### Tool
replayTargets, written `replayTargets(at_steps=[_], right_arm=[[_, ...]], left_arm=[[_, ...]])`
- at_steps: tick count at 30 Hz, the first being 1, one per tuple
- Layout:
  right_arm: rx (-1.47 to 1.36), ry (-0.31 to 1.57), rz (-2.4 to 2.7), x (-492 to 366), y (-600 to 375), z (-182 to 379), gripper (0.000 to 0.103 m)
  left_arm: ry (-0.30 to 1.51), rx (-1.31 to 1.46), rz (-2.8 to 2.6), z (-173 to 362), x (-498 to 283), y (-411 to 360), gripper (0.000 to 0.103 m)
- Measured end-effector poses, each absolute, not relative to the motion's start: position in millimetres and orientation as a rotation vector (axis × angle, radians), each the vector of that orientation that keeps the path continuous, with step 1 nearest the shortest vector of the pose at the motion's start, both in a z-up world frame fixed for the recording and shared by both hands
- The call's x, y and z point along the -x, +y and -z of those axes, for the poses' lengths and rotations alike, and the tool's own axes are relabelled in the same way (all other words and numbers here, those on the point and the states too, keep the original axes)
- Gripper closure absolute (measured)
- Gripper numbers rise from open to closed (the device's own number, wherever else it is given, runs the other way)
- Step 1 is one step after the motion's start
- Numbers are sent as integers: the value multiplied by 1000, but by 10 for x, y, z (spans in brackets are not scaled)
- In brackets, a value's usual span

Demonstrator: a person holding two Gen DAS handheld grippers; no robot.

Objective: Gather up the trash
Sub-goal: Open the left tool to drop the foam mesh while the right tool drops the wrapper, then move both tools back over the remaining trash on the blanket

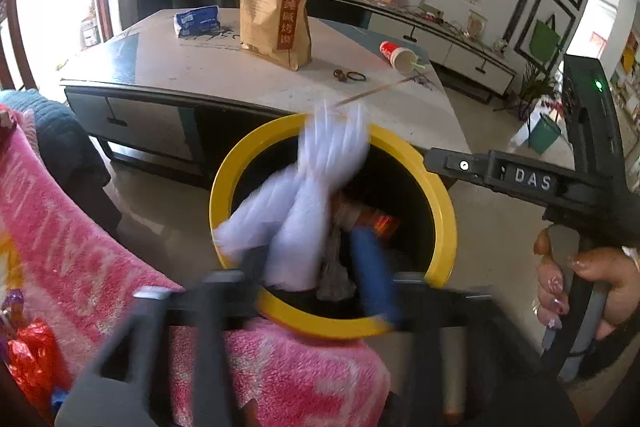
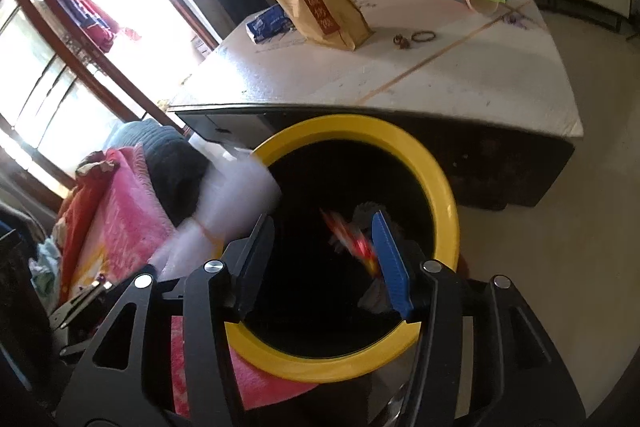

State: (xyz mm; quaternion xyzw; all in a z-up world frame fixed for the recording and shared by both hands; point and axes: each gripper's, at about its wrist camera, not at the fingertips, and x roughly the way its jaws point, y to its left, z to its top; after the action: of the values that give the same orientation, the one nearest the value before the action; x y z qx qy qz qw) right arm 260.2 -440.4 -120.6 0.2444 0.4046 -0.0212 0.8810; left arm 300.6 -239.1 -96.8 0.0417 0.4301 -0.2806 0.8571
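A black trash bin with a yellow rim (image 1: 442, 211) (image 2: 442, 187) stands on the floor in front of a low table. My left gripper (image 1: 308, 247) hangs over its mouth with the jaws wide apart. A blurred white plastic bag (image 1: 316, 187) lies loose over the rim between them, not pinched. The same bag (image 2: 236, 199) shows at the bin's left edge in the right wrist view. My right gripper (image 2: 322, 221) is open over the bin. A blurred red wrapper (image 2: 356, 247) is loose beside its blue pad (image 2: 390, 259). Crumpled trash (image 1: 336, 267) lies inside the bin.
The low table (image 1: 180, 67) behind the bin carries a brown paper bag (image 1: 276, 19), a blue packet (image 1: 198, 21), a tipped red paper cup (image 1: 400, 57) and a thin stick (image 1: 380, 91). A pink blanket (image 1: 72, 227) with a red foil wrapper (image 1: 28, 351) lies at the left. A hand (image 1: 588, 279) holds the other tool.
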Motion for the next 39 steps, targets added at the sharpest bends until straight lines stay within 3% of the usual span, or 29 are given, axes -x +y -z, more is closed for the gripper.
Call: replayTargets(at_steps=[2,4,5,8,16,39], right_arm=[[-501,825,53,-2584,-4396,1161,51],[-471,799,68,-2560,-4350,1084,47],[-457,790,72,-2553,-4334,1051,44],[-411,740,80,-2502,-4249,918,35],[-343,644,23,-2332,-3973,551,28],[-213,511,-153,-1942,-3175,137,17]], left_arm=[[889,-62,585,924,-2987,-2345,27],[864,-42,558,854,-2948,-2286,11],[852,-30,550,815,-2920,-2247,9],[824,16,542,700,-2858,-2122,8],[744,81,484,418,-2680,-1761,7],[573,175,273,-15,-2064,-585,7]])
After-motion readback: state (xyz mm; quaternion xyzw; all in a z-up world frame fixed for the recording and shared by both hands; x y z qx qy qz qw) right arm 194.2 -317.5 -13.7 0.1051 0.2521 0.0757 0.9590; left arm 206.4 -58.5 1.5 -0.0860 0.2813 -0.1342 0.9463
